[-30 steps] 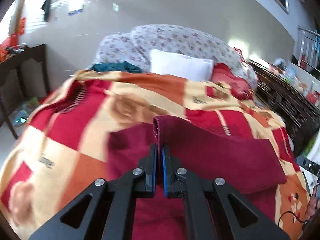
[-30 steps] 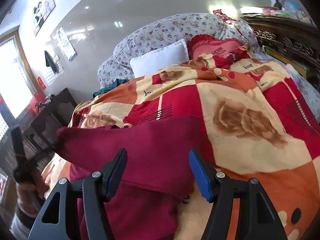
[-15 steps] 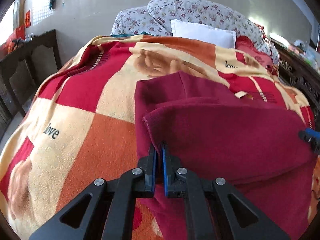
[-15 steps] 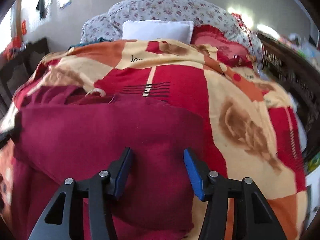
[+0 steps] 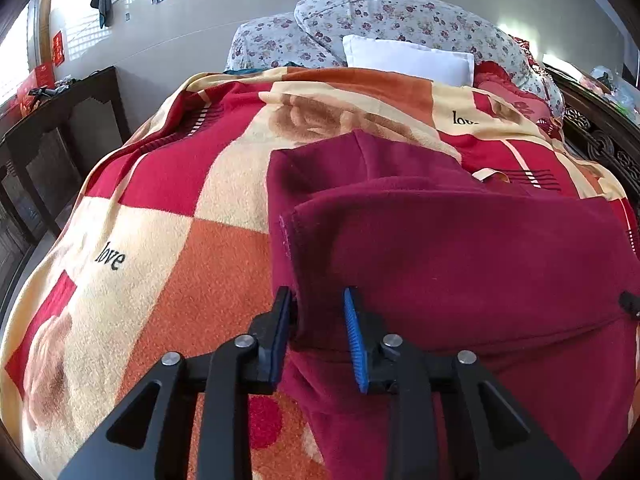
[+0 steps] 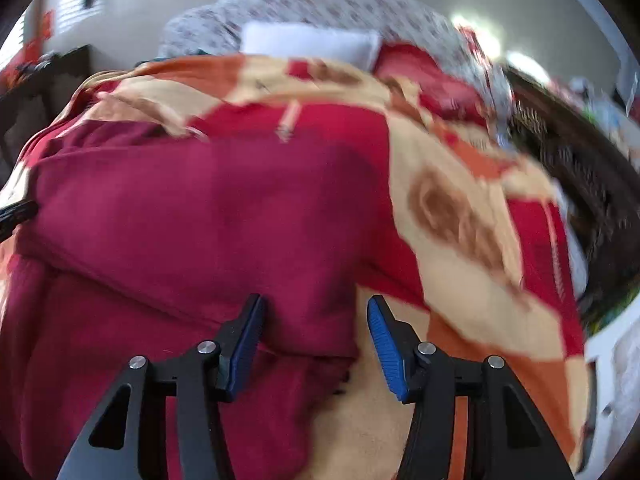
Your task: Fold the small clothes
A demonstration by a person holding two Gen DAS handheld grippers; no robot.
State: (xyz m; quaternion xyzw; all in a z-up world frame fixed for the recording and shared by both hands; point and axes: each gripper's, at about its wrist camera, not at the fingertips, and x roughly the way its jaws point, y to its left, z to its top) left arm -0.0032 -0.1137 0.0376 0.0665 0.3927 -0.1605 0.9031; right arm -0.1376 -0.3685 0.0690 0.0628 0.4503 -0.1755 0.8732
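A dark red fleece garment (image 5: 460, 264) lies on the bed, its upper layer folded over the lower part. It also shows in the right wrist view (image 6: 192, 232). My left gripper (image 5: 318, 336) is open, its jaws standing on either side of the folded layer's left near corner. My right gripper (image 6: 316, 340) is open wide over the fold's right near corner, with cloth between the jaws. The right wrist view is blurred by motion.
The garment rests on a red, orange and cream checked blanket (image 5: 168, 240). A white pillow (image 5: 408, 60) and floral bedding (image 5: 400, 16) lie at the head. Dark wooden furniture (image 5: 52, 152) stands left of the bed, a carved dark bed frame (image 6: 592, 184) on the right.
My left gripper was shut on the garment's edge and has opened, letting the folded layer lie on the lower part. My right gripper stayed open and shifted a little.
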